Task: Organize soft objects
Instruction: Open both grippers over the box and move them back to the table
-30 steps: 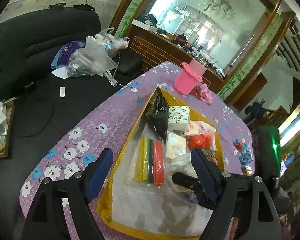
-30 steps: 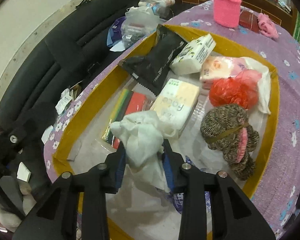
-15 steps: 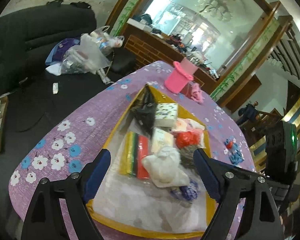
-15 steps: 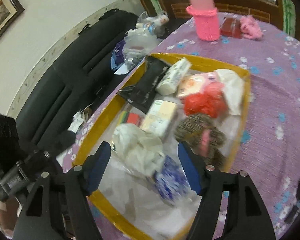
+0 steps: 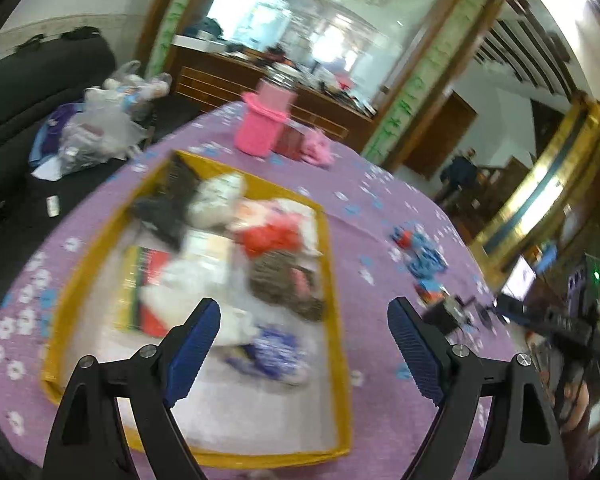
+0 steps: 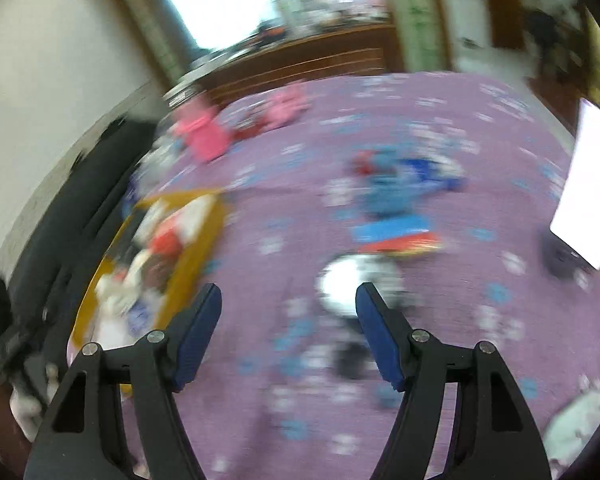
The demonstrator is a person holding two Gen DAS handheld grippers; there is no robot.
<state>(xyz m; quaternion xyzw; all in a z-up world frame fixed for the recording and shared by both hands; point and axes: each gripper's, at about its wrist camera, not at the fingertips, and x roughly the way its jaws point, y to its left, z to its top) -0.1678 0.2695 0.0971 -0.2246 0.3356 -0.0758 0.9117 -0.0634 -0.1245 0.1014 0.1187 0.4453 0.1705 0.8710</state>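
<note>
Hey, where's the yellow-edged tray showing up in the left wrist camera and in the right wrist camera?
Left wrist view: the yellow-edged tray fills the centre-left, beyond the open left gripper.
Right wrist view: it sits blurred at the left edge, left of the open right gripper.
Shared landmark: the pink knitted holder, beyond the tray in both.

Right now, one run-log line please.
left tool: open, empty | right tool: open, empty | yellow-rimmed tray: filled with soft items | blue pile: outside tray

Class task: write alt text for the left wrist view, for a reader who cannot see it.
The open, empty left gripper hovers over a yellow-rimmed tray of blurred soft items on a purple flowered tablecloth. A pink knitted holder stands beyond the tray.
</note>
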